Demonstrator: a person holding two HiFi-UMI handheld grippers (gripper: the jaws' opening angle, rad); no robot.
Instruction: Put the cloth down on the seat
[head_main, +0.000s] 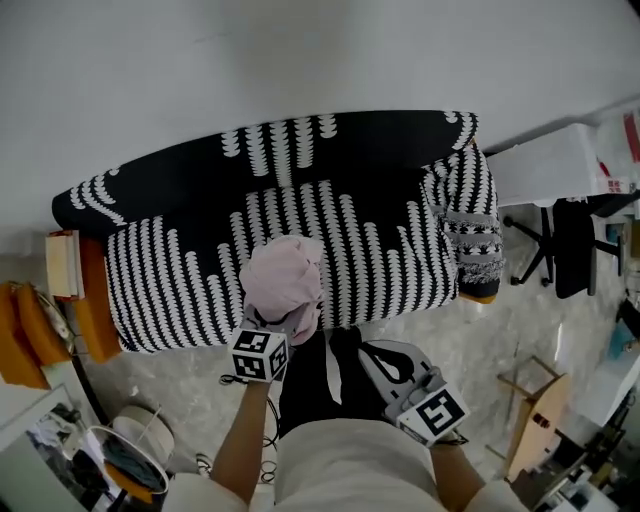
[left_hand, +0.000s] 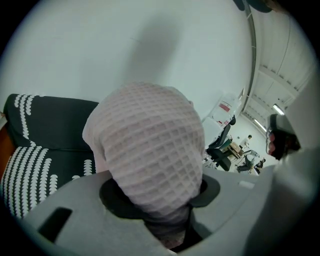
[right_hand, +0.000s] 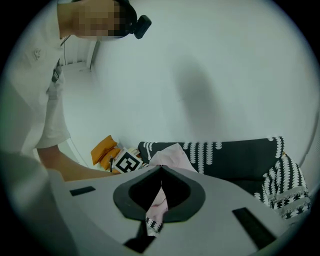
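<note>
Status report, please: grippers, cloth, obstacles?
Left gripper shut on pink cloth, held over sofa seat. Right gripper shut, empty. Nothing seen in the way.

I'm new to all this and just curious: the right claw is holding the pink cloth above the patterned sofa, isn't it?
No, the left claw holds the pink cloth above the patterned sofa. The left gripper view shows its jaws closed on the cloth.

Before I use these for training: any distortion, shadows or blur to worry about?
Head view: evenly lit, sharp, sofa slightly bowed. Left gripper view: strong fisheye, black corners, soft shadow on the wall above the cloth. Right gripper view: same fisheye, faint wall shadow.
</note>
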